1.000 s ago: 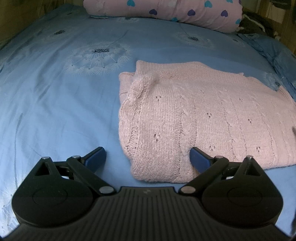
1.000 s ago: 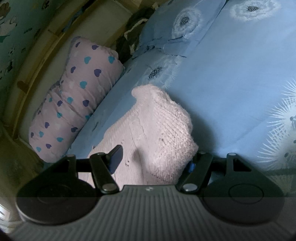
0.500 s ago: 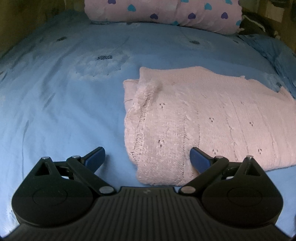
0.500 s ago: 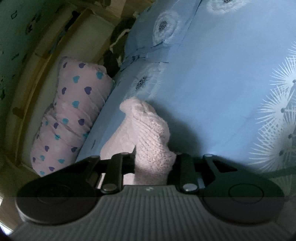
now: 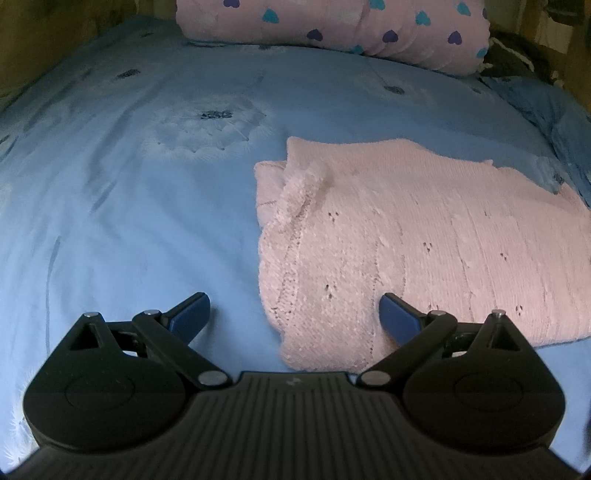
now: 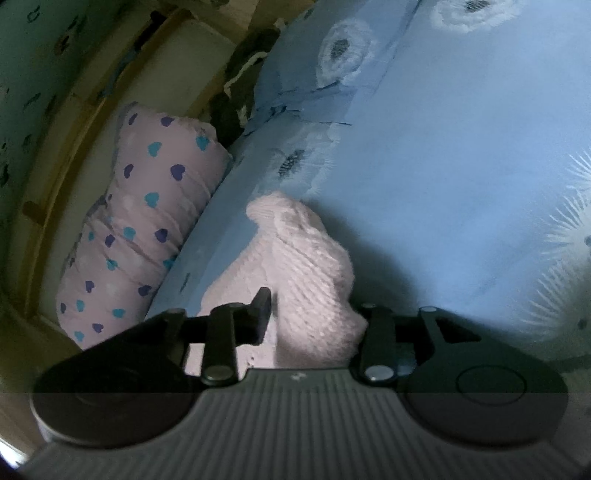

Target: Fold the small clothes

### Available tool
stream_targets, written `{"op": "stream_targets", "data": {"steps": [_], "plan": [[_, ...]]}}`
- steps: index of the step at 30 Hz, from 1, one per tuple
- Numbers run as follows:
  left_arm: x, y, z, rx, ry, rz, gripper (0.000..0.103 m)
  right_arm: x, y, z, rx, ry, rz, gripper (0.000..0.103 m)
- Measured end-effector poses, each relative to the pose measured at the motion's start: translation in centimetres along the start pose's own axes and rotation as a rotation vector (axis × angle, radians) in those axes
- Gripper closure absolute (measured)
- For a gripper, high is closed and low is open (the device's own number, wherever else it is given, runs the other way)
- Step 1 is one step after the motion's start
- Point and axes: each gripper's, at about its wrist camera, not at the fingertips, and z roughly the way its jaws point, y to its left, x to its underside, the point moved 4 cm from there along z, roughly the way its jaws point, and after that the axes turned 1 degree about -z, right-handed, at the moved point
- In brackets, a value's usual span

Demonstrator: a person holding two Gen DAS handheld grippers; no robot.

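A pink knitted sweater (image 5: 424, 240) lies folded on the blue bed sheet (image 5: 129, 206). My left gripper (image 5: 293, 314) is open just above the sheet, its fingers straddling the sweater's near left corner without holding it. My right gripper (image 6: 314, 317) is shut on a bunched edge of the pink sweater (image 6: 306, 266), lifted a little off the bed. Its right finger is mostly hidden behind the knit.
A pink pillow with blue and purple hearts (image 5: 351, 29) lies along the head of the bed; it also shows in the right wrist view (image 6: 147, 229). A crumpled blue cover (image 6: 314, 92) and dark clothing (image 6: 236, 92) lie by the wooden frame.
My right gripper has closed on the sweater's edge and lifted it. My left gripper has drawn back slightly and stays open.
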Motion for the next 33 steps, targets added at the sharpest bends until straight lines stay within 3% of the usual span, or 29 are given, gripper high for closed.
{"op": "stream_targets", "data": {"steps": [3,5,6,9,22,33], "plan": [[-0.3,0.3,-0.1,0.000,-0.005,-0.013,0.003,-0.3,0.4,0.1,0.015,-0.009,-0.026,0.060],[-0.4,0.6,-0.2,0.000,-0.006,-0.022,0.003,-0.6,0.8,0.0,0.035,-0.037,-0.077,0.069],[-0.5,0.7,-0.2,0.000,-0.006,-0.027,0.003,-0.8,0.9,-0.1,0.048,-0.050,-0.103,0.079],[-0.6,0.9,-0.2,-0.002,-0.007,-0.038,0.003,-1.1,1.9,-0.3,0.047,-0.055,-0.183,0.081],[-1.1,2.0,-0.7,-0.006,-0.021,-0.064,0.003,-1.5,7.9,-0.9,-0.086,-0.029,-0.273,0.083],[-1.5,3.5,-1.2,-0.007,-0.033,-0.104,0.003,1.0,14.5,0.1,-0.169,0.053,-0.318,0.083]]}}
